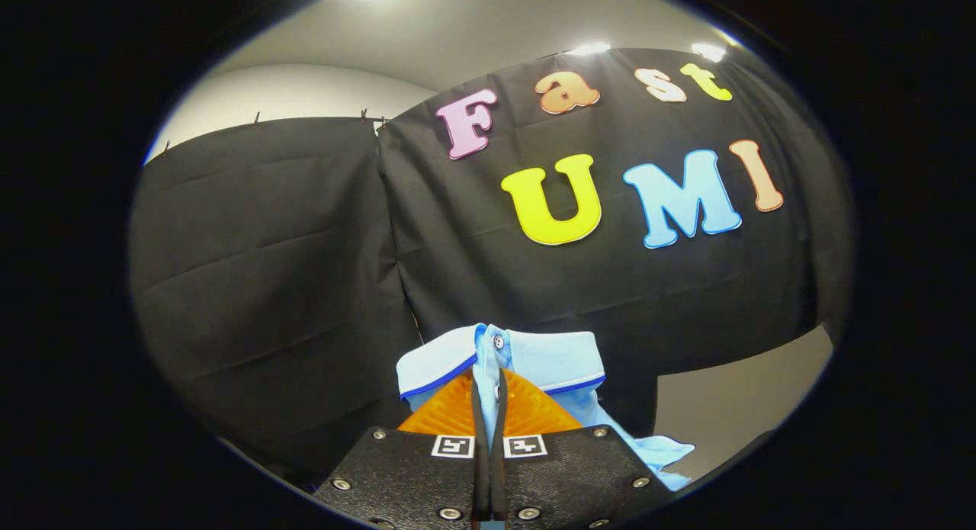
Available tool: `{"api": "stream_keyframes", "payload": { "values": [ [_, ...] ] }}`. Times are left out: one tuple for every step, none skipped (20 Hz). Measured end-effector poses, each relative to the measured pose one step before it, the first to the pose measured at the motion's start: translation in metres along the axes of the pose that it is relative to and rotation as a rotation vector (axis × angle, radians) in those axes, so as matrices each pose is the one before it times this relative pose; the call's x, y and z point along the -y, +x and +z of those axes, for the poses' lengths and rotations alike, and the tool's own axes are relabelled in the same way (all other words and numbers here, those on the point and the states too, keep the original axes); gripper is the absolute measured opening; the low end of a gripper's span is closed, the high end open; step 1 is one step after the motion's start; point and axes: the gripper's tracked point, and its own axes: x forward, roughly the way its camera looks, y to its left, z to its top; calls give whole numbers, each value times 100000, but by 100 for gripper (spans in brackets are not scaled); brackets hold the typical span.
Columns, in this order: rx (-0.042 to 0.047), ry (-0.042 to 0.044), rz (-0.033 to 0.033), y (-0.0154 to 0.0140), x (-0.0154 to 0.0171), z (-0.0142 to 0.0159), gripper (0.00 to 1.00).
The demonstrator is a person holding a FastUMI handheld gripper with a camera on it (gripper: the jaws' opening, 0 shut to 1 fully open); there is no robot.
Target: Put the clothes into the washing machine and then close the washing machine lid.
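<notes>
**Gripper clenched on shirt, lifted clear**

Gripper [489,408] is clamped on the light-blue polo shirt [534,362]; its 2 fingers [479,431] stand almost together, with a thin fold of cloth pinched between them just below the collar. The shirt sits at the fingertips, held up in front of the black booth wall [305,271].

Orientation: the collar points up and away from the gripper, and the button placket runs in line with the fingers. The remaining cloth trails down past the right finger, so the long axis appears to hang downward.

Risk, as judged: the pinch holds only a narrow fold. A quick swing could pull it free, and the trailing cloth could snag on the washing machine rim.
</notes>
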Motion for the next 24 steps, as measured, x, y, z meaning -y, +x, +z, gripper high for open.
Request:
{"api": "stream_keyframes", "payload": {
  "values": [
    [-454,-549,626,357,-767,-260,0],
    [-420,-133,882,210,-950,-431,0],
    [-463,9,755,481,-693,-425,0],
    [-590,38,444,267,-721,-414,0],
    [-444,-227,276,354,-549,-358,0],
    [-472,-156,88,228,-543,-442,0],
    [-626,-462,-168,379,-463,-371,0],
    [-548,-637,-247,285,-410,-557,0],
    [-640,-372,1,316,-405,-482,0],
    [-588,39,127,514,-504,-720,0],
    [-606,303,-233,413,-363,-580,0],
    [-1126,315,-55,538,-353,-754,0],
    [-1016,54,-78,719,-194,-698,0],
    [-1266,-546,-244,615,-114,-714,0],
    [-967,-1105,-777,613,-47,-687,0],
    [-713,-1198,-721,347,-189,-691,0],
    [-790,-1308,-796,647,-4,-746,0],
    [-669,-1043,-760,442,-61,-849,0],
    [-749,-852,-921,521,44,-726,0],
    [-726,-387,-908,109,-328,-1142,0],
    [-818,-146,-1110,385,-10,-745,0],
    [-1228,-2,-1694,37,-126,-1149,0],
    [-1252,259,-962,166,-111,-936,0],
    [-839,340,-886,442,-34,-782,0]
  ]
}}
